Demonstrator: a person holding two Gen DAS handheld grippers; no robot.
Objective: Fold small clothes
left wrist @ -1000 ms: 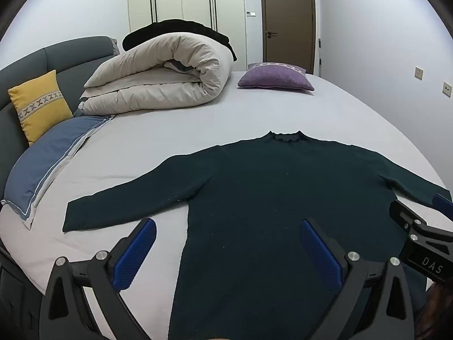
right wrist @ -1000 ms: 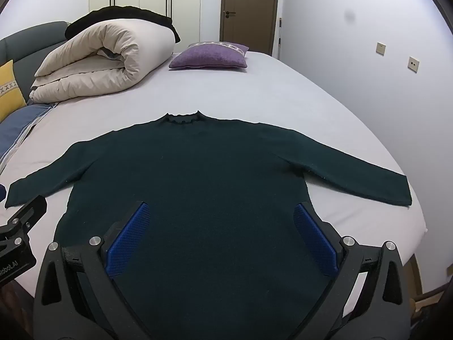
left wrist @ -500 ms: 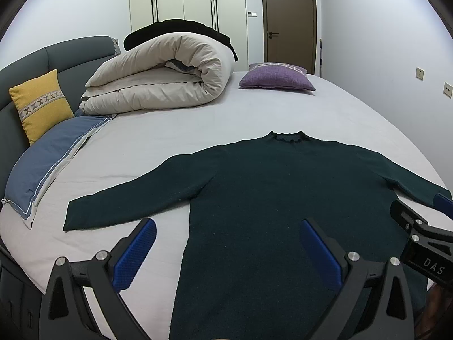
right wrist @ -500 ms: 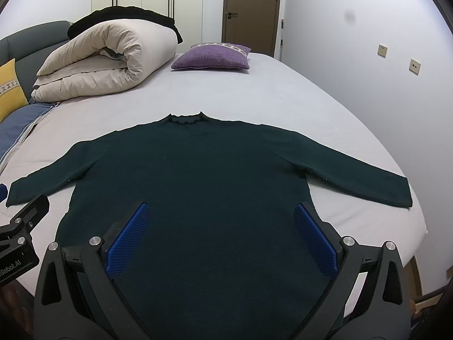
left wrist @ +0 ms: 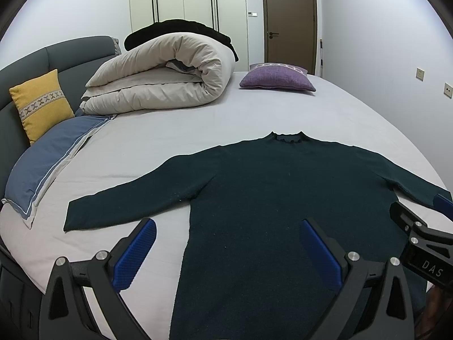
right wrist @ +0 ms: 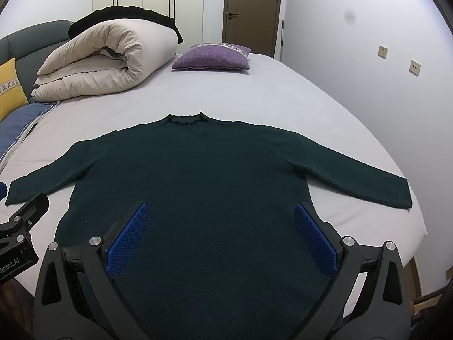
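Dark-green sweater (right wrist: 215,187) flat | left tongs (left wrist: 226,252) agape above | right tongs (right wrist: 220,235) agape above

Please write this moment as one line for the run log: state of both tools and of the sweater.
left tool: open, empty | right tool: open, empty | sweater: flat on bed, sleeves spread, unfolded | phase: before first grasp

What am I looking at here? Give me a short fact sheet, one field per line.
Place: bed in a bedroom
Garment: dark green sweater, spread flat, both sleeves out, unfolded
Left gripper: open, holds nothing
Right gripper: open, holds nothing
Also on bed: rolled beige duvet, purple cushion, yellow cushion, blue pillow
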